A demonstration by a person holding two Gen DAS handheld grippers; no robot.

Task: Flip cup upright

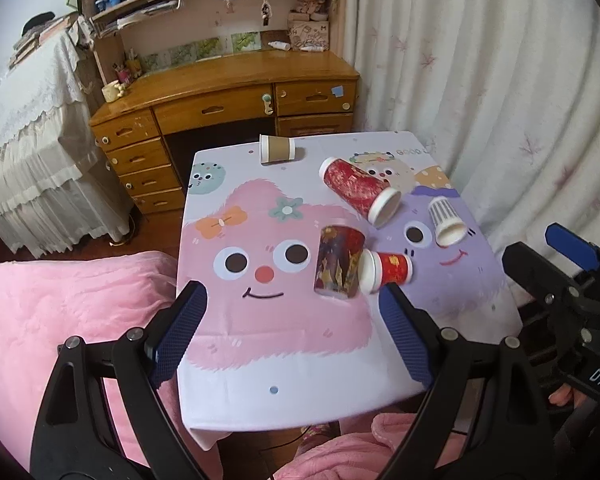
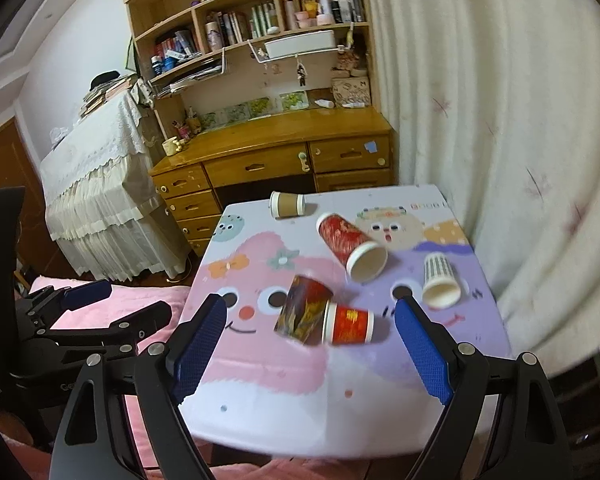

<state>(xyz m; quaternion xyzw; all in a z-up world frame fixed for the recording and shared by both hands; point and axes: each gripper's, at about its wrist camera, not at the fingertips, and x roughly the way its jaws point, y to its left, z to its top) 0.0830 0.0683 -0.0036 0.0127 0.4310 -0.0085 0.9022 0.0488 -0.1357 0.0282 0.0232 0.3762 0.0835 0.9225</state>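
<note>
Several paper cups lie on their sides on a small table with a cartoon cloth (image 1: 284,344). A dark patterned cup (image 1: 337,263) (image 2: 303,309) lies mid-table, touching a small red cup (image 1: 388,270) (image 2: 349,323). A large red cup (image 1: 360,190) (image 2: 350,246) lies behind them, a striped white cup (image 1: 446,220) (image 2: 440,280) at the right, a brown cup (image 1: 277,149) (image 2: 287,204) at the far edge. My left gripper (image 1: 292,312) is open and empty above the near half of the table. My right gripper (image 2: 310,328) is open and empty, above the dark and small red cups.
A wooden desk with drawers (image 1: 228,100) and shelves stands beyond the table. A white curtain (image 1: 480,60) hangs at the right. A pink blanket (image 1: 60,312) lies at the left and in front. A lace-covered piece of furniture (image 1: 28,128) stands at the far left.
</note>
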